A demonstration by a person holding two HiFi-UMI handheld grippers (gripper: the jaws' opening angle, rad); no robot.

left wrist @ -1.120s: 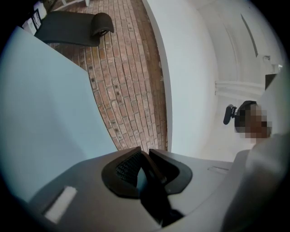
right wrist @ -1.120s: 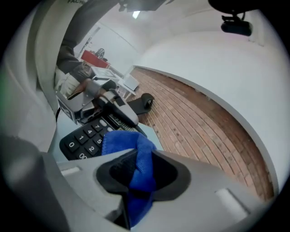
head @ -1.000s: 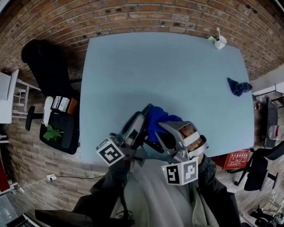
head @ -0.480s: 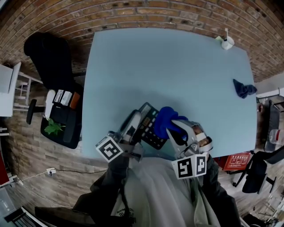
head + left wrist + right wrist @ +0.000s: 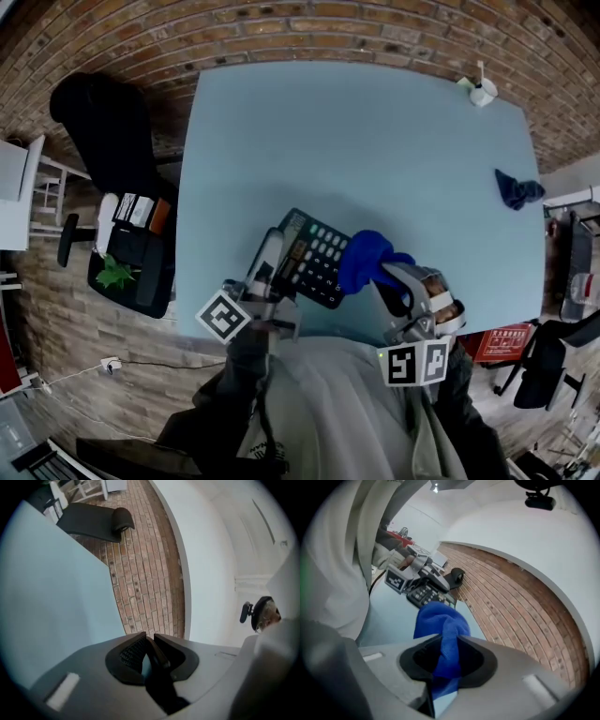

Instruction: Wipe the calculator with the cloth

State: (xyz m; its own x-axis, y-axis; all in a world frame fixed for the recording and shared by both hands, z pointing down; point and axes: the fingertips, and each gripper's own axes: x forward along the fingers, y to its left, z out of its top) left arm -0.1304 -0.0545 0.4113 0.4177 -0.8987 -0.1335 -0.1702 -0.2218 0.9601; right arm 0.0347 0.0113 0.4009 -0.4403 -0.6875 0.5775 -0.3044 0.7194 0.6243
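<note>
Two grippers work over the near edge of one pale blue table (image 5: 356, 141). The left gripper (image 5: 270, 267) is clenched on the left end of the single black calculator (image 5: 314, 258); in the left gripper view its jaws stand nearly together with that thin dark edge pinched between them. The calculator is over the table's near edge, keys up and turned at a slant to that edge. It may be lifted clear of the table top or resting on it by its far edge, and the head view is too steep to settle which. The right gripper (image 5: 394, 277) is grasping a bright blue cloth (image 5: 368, 261), which bunches out past its jaws and lies against the calculator's right end. There are two cloths in all: the second cloth (image 5: 517, 187), a darker blue, lies crumpled alone at the table's right edge, well apart from both grippers. One small white cup (image 5: 481, 91) stands at the table's far right corner.
</note>
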